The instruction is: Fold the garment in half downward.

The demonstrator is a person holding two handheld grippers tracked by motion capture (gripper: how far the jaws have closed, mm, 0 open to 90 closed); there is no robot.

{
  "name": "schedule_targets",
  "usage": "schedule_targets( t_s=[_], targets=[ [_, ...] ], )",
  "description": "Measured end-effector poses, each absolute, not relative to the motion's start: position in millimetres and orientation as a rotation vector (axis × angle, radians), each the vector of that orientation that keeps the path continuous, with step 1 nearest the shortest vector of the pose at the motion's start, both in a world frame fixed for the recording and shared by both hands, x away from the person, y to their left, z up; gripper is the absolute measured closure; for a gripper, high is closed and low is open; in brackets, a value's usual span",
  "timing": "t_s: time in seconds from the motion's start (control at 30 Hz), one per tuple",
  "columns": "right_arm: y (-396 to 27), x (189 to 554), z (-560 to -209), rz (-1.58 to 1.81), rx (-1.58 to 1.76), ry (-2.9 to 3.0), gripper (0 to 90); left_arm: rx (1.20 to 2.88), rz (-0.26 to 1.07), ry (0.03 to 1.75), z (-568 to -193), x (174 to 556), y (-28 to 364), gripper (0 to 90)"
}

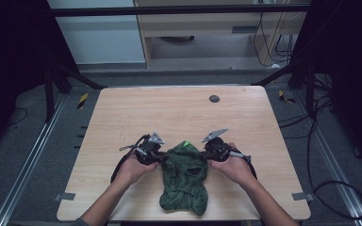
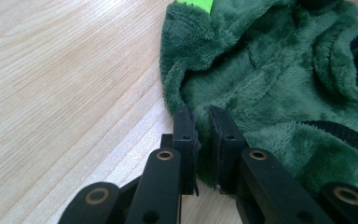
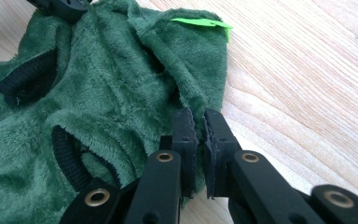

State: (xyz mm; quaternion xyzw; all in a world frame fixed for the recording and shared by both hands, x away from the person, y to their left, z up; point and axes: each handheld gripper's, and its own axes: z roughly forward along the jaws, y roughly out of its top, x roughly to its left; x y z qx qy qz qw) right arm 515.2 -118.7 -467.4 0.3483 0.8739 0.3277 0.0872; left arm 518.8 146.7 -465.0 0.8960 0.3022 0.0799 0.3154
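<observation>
Two grippers, one garment: a dark green fleece pet jacket (image 1: 185, 176) lies crumpled at lower centre of the high view, on the wooden table (image 1: 179, 110) near its front edge. The step looks like pinching opposite edges to spread it flat. To do it well: pull both sides evenly outward, keep the fabric low, and don't let the thick pile slip. Left gripper (image 2: 202, 119) is narrowed onto the fleece hem at frame centre. Right gripper (image 3: 201, 122) is clamped on the opposite edge, below the bright green tag (image 3: 200, 23) at upper right.
</observation>
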Motion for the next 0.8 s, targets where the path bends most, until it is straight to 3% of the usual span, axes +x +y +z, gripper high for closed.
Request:
schedule_targets(
  t_s=[0.8],
  targets=[
    [-118.5,523.0,-454.2,0.960,1.003,2.584,85.4,2.364,0.248,0.798,-455.8,523.7,144.6,82.3]
  ],
)
